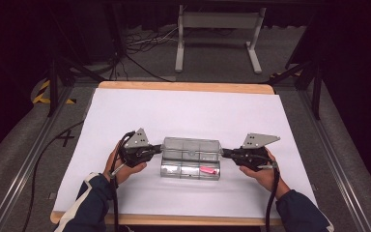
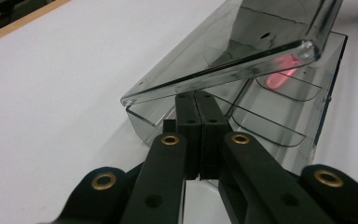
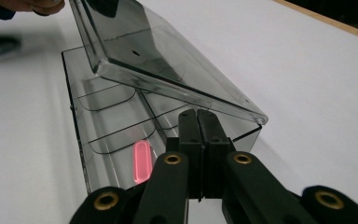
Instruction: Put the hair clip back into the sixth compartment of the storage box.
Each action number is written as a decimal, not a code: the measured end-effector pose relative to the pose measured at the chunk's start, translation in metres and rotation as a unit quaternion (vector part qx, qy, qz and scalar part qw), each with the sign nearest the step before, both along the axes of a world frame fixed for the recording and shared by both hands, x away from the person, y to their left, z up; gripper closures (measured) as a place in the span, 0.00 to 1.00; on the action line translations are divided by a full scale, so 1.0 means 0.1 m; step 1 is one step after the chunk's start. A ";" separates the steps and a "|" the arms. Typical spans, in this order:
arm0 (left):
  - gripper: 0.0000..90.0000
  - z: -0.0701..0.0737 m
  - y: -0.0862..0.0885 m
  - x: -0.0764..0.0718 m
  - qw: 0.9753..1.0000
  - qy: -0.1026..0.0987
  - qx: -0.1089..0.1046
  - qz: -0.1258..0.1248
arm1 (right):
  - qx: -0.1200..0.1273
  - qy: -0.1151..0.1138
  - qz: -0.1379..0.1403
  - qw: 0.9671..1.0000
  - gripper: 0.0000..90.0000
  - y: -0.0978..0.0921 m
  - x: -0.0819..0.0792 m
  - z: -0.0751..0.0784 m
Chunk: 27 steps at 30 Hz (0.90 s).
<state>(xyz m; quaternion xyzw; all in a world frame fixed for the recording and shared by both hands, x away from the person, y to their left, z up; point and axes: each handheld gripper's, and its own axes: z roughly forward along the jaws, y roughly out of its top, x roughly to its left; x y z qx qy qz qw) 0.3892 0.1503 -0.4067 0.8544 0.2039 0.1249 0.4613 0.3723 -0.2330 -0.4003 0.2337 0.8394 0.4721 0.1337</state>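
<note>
My left claw (image 1: 157, 149) at 9 o'clock, right claw (image 1: 225, 153) at 3 o'clock of clear grey plastic compartment box (image 1: 190, 164), mid-surface; both pressed together under half-raised lid (image 2: 242, 42). Pink capsule (image 3: 141, 161) inside. Full opening left.

Box (image 1: 191, 158) mid table (image 1: 183, 104), capsule (image 1: 206, 169) in front-right compartment, claws at both ends

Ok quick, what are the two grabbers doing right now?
Left gripper: jaws shut, tips under the raised lid of the clear box.
Right gripper: jaws shut, tips under the lid at the other end.
</note>
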 end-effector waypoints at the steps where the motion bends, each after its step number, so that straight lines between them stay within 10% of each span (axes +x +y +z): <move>1: 0.99 0.00 0.00 -0.01 1.000 0.001 0.001 0.000 | -0.001 -0.001 0.001 1.000 1.00 0.01 -0.01 0.00; 27: 1.00 -0.06 0.03 -0.14 1.000 0.013 0.013 -0.014 | -0.027 -0.002 0.022 0.999 1.00 0.07 -0.17 -0.05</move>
